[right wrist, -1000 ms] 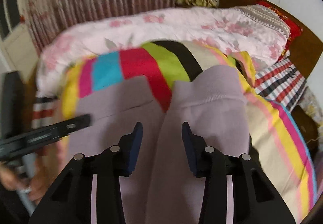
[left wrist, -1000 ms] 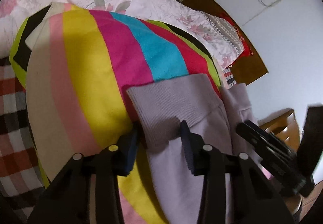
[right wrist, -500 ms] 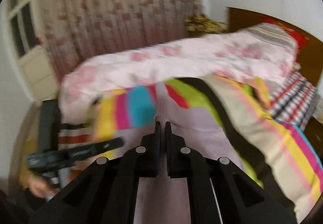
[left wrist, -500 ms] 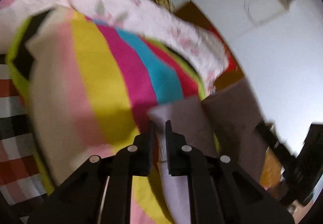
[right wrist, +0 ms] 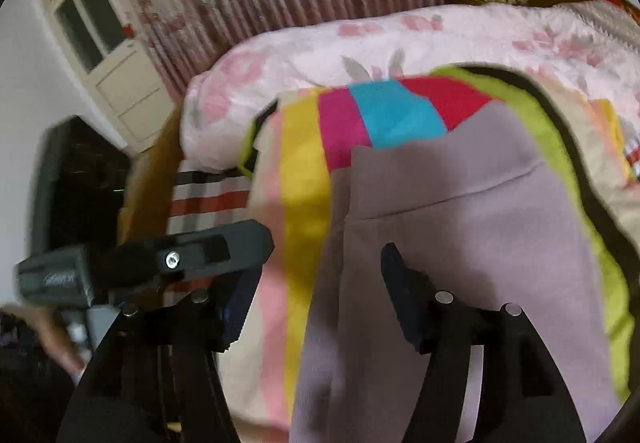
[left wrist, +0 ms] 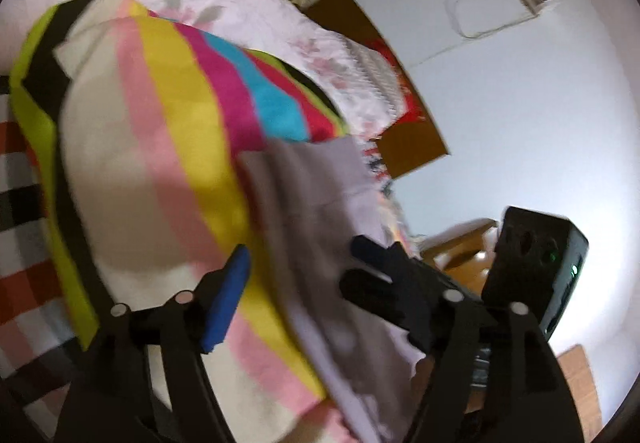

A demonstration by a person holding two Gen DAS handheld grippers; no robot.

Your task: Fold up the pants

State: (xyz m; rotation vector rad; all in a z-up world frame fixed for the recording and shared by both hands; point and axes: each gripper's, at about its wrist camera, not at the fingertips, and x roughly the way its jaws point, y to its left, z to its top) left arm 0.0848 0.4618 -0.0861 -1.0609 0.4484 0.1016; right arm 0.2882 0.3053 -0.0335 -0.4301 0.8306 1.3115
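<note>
Left gripper (left wrist: pixel 296 291) and right gripper (right wrist: pixel 316 299) both hold their jaws spread wide.

Black gripper (left wrist: pixel 304 283), blue pads (left wrist: pixel 226 299).

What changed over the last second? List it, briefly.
Both grippers closed on the lilac pants half a second ago and have now let go: left gripper and right gripper fingers are open again. The pants lie on the striped blanket, which stayed put.

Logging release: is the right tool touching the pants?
Cannot tell. Right wrist view: right tool open over the pants, blurred; neither gap nor contact is plain.
</note>
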